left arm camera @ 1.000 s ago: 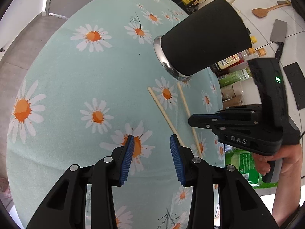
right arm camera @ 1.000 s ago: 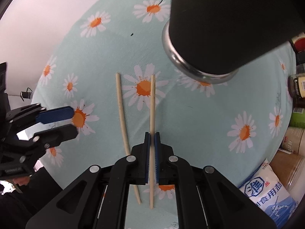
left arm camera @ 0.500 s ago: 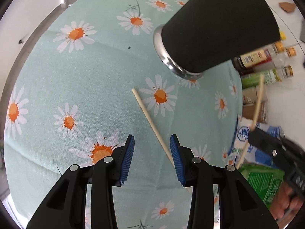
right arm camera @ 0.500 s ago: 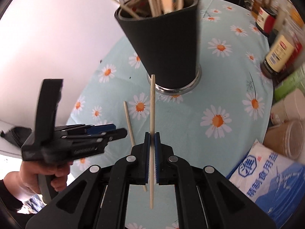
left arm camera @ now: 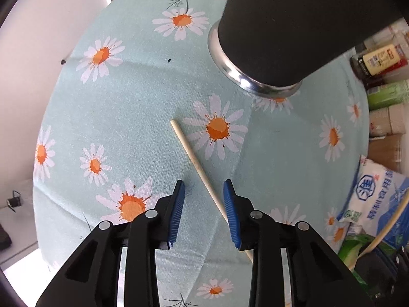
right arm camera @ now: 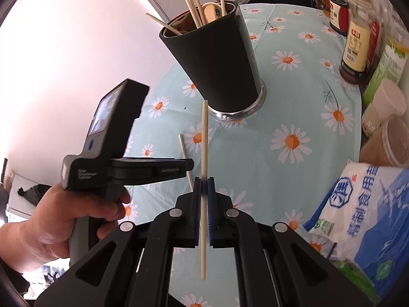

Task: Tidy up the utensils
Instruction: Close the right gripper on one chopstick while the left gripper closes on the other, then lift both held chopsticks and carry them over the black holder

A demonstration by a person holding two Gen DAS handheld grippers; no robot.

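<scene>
The left claw (left arm camera: 203, 209) is pointing down at the flowered surface (left arm camera: 133, 102), its jaws closing around a loose chopstick (left arm camera: 196, 166) lying slantwise at the frame's centre, pads not yet touching. The right claw (right arm camera: 203, 199) is gripping a second chopstick (right arm camera: 203, 153) near mid-length, below the black holder (right arm camera: 217, 58) at upper centre. Both sticks look light, stiff and smooth; a mid-shaft pinch should be keeping them from swinging.

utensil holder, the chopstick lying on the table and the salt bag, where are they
utensil holder (right arm camera: 217, 58), right wrist view, middle of its black wall
chopstick on the table (left arm camera: 194, 160), left wrist view, mid-shaft
salt bag (right arm camera: 363, 212), right wrist view, printed front
</scene>
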